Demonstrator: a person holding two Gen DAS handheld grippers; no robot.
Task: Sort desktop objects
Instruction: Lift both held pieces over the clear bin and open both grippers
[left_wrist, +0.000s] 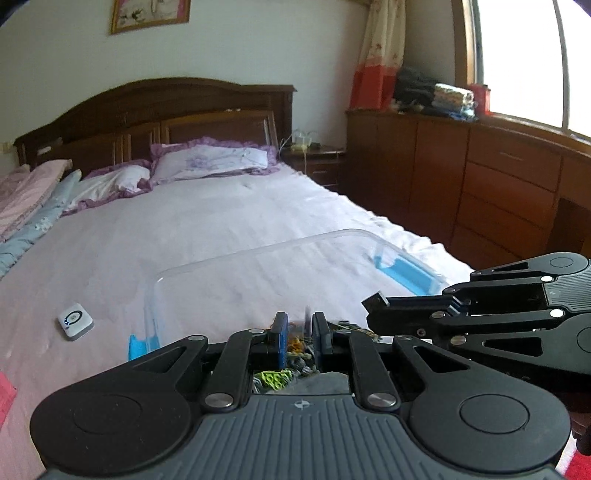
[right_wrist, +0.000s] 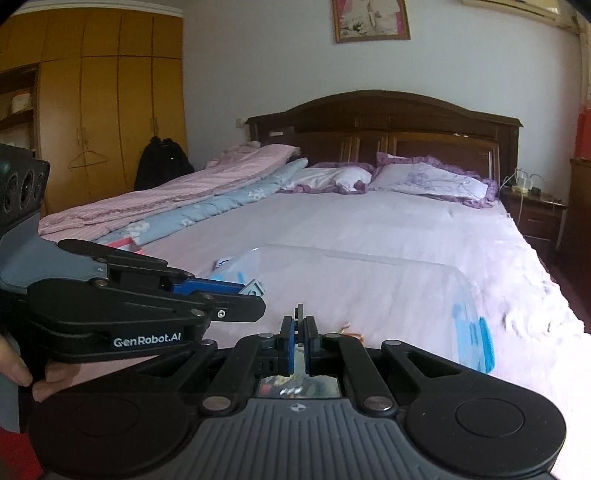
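Clear lid (left_wrist: 280, 273) gripped over bed (left_wrist: 221, 218).
Both grippers, left (left_wrist: 300, 332) and right (right_wrist: 300, 334), are pinched on its near edge; contents beneath are hidden, blurred.

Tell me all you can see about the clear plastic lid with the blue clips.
The clear plastic lid is a see-through rectangle with rounded corners and a raised rim. Blue latches show at its two short ends. It is held up above the bed, about level. The left gripper and the right gripper both appear to pinch its near edge. Small colourful items blur beneath it.
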